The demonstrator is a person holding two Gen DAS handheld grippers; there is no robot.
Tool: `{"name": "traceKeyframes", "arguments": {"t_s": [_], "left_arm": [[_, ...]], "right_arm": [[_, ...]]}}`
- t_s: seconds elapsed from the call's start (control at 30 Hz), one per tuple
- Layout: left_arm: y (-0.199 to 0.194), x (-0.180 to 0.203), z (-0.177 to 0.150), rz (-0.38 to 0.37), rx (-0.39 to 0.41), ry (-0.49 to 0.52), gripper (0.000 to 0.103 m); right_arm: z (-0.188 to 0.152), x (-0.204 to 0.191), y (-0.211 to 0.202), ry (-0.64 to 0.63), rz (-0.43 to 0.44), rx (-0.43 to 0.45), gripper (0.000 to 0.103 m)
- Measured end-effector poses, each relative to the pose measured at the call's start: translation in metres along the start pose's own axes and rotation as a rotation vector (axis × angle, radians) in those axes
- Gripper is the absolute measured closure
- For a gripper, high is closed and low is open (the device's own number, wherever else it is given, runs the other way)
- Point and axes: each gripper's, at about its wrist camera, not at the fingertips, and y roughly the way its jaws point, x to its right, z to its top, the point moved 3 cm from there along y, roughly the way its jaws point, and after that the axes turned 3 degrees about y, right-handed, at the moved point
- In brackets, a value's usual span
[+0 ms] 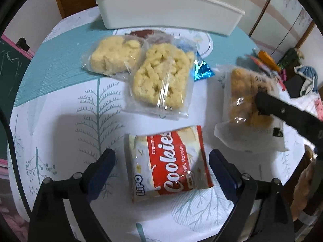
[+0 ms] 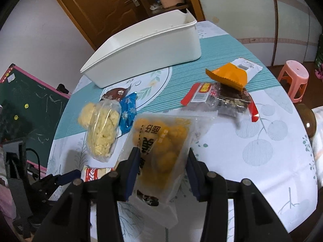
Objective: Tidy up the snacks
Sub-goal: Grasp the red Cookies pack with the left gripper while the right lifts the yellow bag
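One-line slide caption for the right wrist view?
Right tongs shut on a golden snack bag, raised off the table, white bin beyond.

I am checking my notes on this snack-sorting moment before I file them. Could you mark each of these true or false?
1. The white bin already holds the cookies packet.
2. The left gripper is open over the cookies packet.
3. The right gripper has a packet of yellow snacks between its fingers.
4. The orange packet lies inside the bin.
1. False. The cookies packet lies on the table, short of the white bin.
2. True. The left gripper is open with the packet between its fingers.
3. True. The right gripper straddles the yellow snack packet.
4. False. The orange packet lies on the table, right of the bin.
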Motion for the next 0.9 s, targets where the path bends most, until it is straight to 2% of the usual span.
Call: {"name": "traceKeyframes", "arguments": {"t_s": [0.1,0.17,0.23,0.3,0.5,0.7,0.8,0.9], "left_arm": [[0.003,0.005,-0.002,0.043,-0.023,0.037,0.009],[0.002,0.009,-0.004,0.046,-0.022,0.069,0.013],[-0.003,0.015,-0.003,0.032,-0.002,0.101,0.044],[-0.007,0.02,-0.003,0.027,0.002,0.131,0.05],[-0.017,0.017,-0.001,0.03,0.042,0.126,0.053],[-0.062,0.014,0.017,0.098,0.215,0.145,0.053],[-0.097,0.013,0.029,0.13,0.329,0.155,0.053],[-0.125,0.01,0.041,0.159,0.412,0.159,0.053]], "right_arm": [[-0.001,0.001,0.0,0.003,0.009,-0.001,0.058],[-0.001,0.002,0.001,0.006,0.015,-0.002,0.058],[-0.001,0.003,0.0,0.009,0.02,-0.001,0.058],[-0.002,0.003,0.0,0.008,0.024,0.002,0.058],[-0.005,-0.007,-0.001,-0.034,0.046,0.002,0.06],[-0.011,-0.033,-0.007,-0.113,0.082,0.003,0.063],[-0.009,-0.045,-0.015,-0.147,0.081,0.035,0.065],[-0.003,-0.054,-0.024,-0.165,0.086,0.067,0.066]]}}
